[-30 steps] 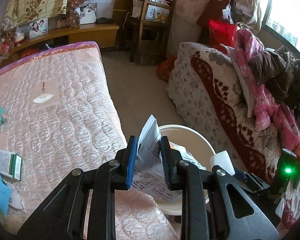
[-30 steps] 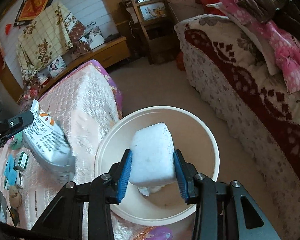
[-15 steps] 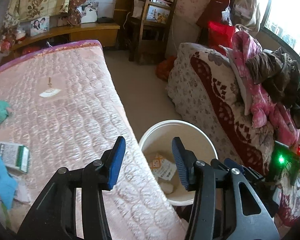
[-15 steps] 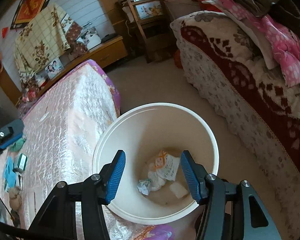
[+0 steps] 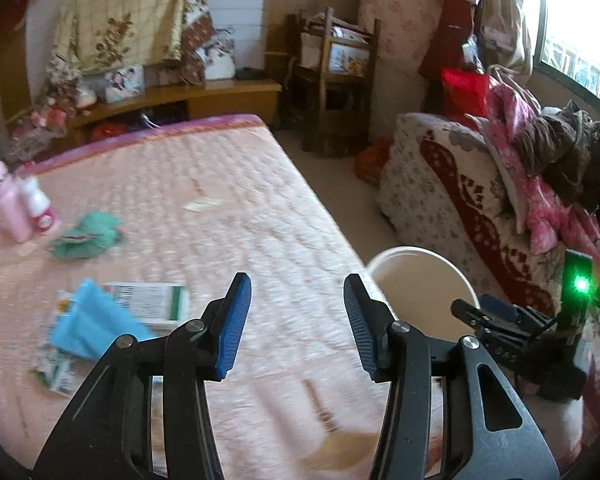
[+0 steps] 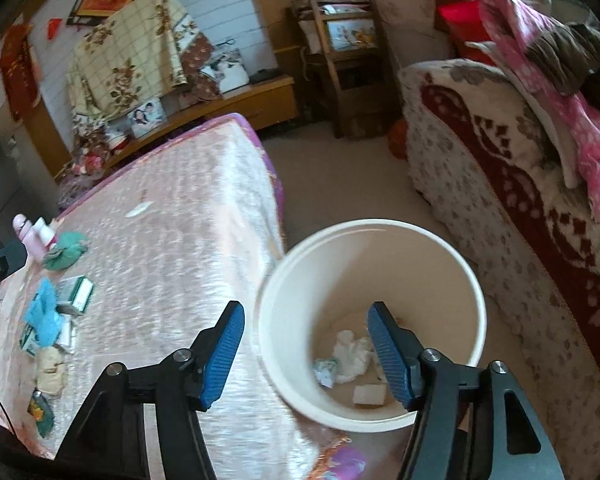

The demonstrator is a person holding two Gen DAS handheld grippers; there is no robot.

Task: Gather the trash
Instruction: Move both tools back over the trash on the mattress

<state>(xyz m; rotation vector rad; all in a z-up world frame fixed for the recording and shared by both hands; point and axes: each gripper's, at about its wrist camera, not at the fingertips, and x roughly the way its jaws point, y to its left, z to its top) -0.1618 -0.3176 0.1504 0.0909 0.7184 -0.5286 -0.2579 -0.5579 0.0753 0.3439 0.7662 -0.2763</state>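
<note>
A cream trash bucket (image 6: pixel 476 292) stands on the floor beside the pink mattress (image 6: pixel 180 248); crumpled white wrappers (image 6: pixel 352 354) and a white foam block (image 6: pixel 370 394) lie inside. It also shows in the left wrist view (image 5: pixel 420 256). My right gripper (image 6: pixel 304 356) is open and empty over the bucket's near rim. My left gripper (image 5: pixel 296 320) is open and empty above the mattress (image 5: pixel 260 240). On the mattress lie a green-and-white box (image 5: pixel 152 306), a blue wrapper (image 5: pixel 88 326), a green cloth (image 5: pixel 88 234) and pink bottles (image 5: pixel 20 208).
A quilt-covered sofa (image 6: pixel 500 184) with piled clothes (image 5: pixel 560 168) flanks the bucket on the right. A wooden chair (image 5: pixel 336 80) and low shelf (image 5: pixel 204 92) stand at the far wall. More small packets (image 6: pixel 48 364) lie near the mattress's left edge.
Both grippers opened and dropped their loads, a printed bag and a white foam block, into the bucket. Since then both have swung left toward the mattress.
</note>
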